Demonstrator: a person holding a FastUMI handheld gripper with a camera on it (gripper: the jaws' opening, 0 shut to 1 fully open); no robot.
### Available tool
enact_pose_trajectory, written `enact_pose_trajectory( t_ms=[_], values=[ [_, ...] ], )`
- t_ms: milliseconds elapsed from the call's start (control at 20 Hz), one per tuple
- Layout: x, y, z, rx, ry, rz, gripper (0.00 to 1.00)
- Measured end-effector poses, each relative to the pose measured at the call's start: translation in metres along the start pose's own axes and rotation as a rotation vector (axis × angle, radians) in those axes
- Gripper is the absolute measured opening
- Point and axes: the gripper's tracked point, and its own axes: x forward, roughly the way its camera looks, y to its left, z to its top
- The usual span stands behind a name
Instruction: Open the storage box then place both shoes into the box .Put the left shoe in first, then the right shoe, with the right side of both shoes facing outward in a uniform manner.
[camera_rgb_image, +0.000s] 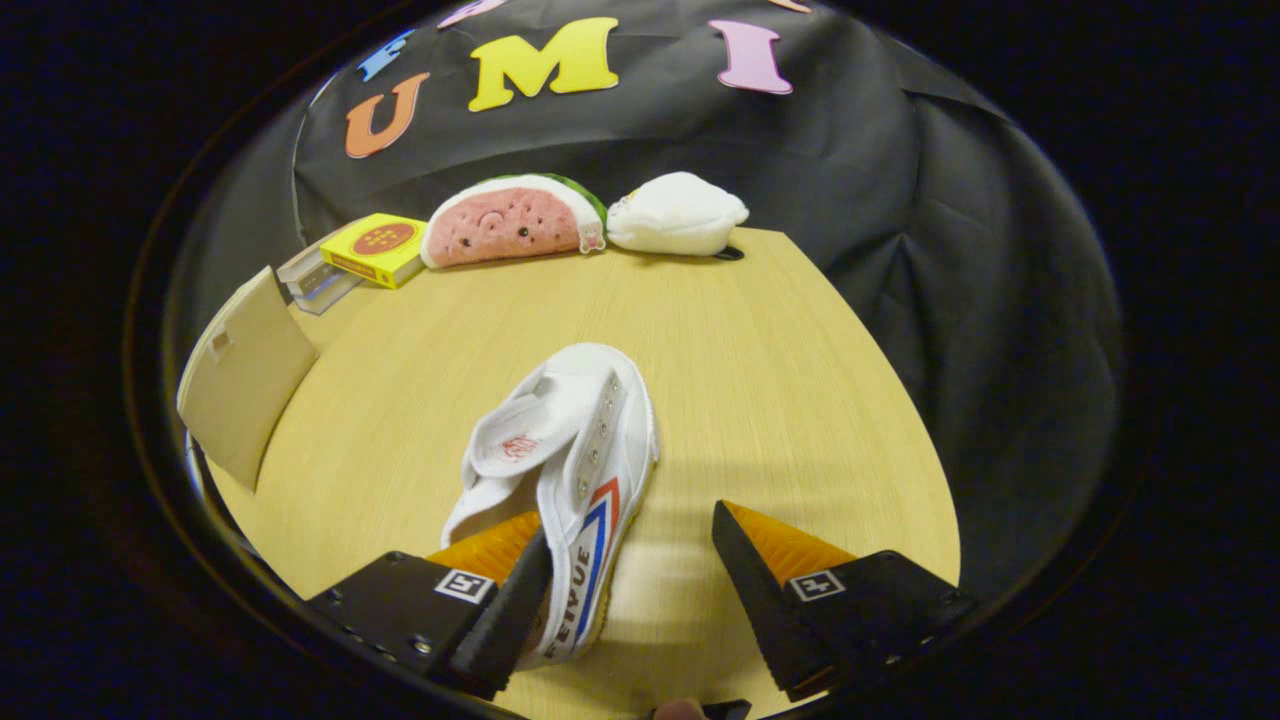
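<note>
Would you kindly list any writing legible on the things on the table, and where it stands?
"FEIYUE": side of the white shoe, beside one finger of the open gripper.
Red mark on its tongue: blurred.
Print on the yellow box: too small.

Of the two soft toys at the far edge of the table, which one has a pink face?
The watermelon-slice toy, next to the yellow box. The other toy is plain white.

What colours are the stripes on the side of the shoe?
Red and blue stripes on the white shoe, seen in the gripper view.
</note>
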Motion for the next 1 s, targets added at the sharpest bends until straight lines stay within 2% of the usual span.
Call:
enact_pose_trajectory(
  t_ms=[50,200,300,350,400,500,1000],
  values=[
    [0.003,0.004,0.001,0.009,0.001,0.017,0.85],
    [0.007,0.019,0.000,0.051,0.012,0.073,0.54],
    [0.008,0.017,0.000,0.077,0.027,0.053,0.33],
    [0.011,0.010,-0.002,0.105,0.033,0.030,0.33],
    [0.008,0.009,-0.001,0.138,0.051,0.031,0.11],
    [0.008,0.003,-0.002,0.184,0.077,0.004,0.00],
    [-0.023,0.036,0.002,0.352,0.147,0.013,0.00]
  ],
)
